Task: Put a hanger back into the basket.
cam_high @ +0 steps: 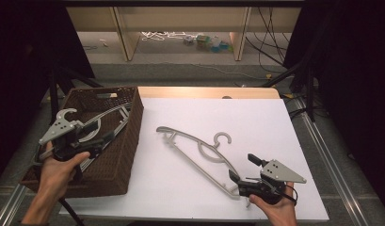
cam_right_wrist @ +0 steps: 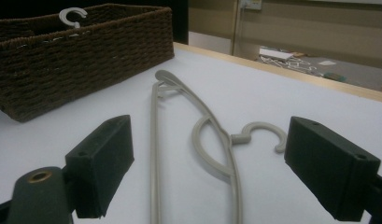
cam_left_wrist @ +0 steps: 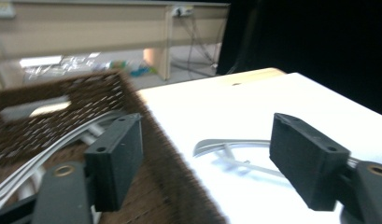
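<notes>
Hanger on table: grey plastic clothes hanger point(cam_high: 199, 153) lies flat on the white table point(cam_high: 256, 117), just right of the brown wicker basket point(cam_high: 126, 136), apart from it.
Long axis: runs diagonally, far end near the basket, near end by your right claw point(cam_high: 242, 170). Hook point(cam_high: 223, 138) points toward the far right.
Handling: judged light and stiff, smooth plastic, thin bars; likely to skate on the table if nudged. Not fragile, but the slim arm could flex.
Where to grip: best guess is the near end of the bar, or the neck below the hook, pads across the thin section.
Right claw: wide, nothing between the jaws; in the right gripper view the hanger lies between and just ahead of them.
Left claw point(cam_high: 98, 134): wide, holding nothing, over the basket's right side.
Basket: other pale hangers point(cam_high: 108, 115) already lie inside.
</notes>
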